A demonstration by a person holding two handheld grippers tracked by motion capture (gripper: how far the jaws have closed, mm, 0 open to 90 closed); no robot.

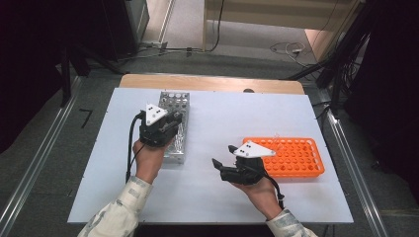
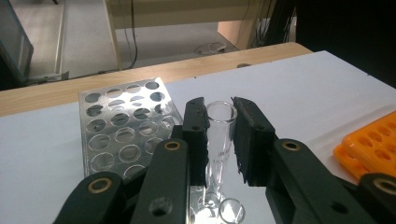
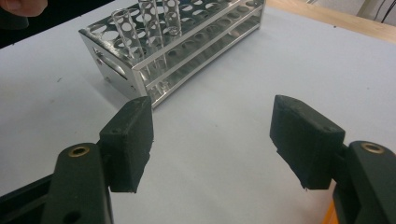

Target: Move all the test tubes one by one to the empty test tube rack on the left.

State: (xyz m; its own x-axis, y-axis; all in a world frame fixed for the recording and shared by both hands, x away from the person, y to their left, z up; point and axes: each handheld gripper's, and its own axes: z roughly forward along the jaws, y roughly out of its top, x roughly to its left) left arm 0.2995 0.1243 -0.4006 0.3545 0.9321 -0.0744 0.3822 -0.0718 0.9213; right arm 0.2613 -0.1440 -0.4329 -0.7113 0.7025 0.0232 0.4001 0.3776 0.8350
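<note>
My left gripper [image 1: 168, 126] hovers over the near end of a metal test tube rack [image 1: 175, 101]. In the left gripper view it [image 2: 219, 103] is shut on a clear glass test tube [image 2: 218, 140], held upright by its upper part above the rack [image 2: 116, 126]. Another tube's open mouth [image 2: 231, 210] shows just below it. My right gripper [image 1: 223, 154] rests low over the white board beside an orange rack [image 1: 291, 155]. It [image 3: 212, 135] stands open with nothing between its pads and faces the metal rack [image 3: 187, 51], in whose near end three glass tubes [image 3: 149, 21] stand.
A white board [image 1: 222, 118] covers the wooden table [image 1: 212, 83]. The orange rack [image 2: 373, 144] lies at the right. Dark stands, cables and floor rails surround the table.
</note>
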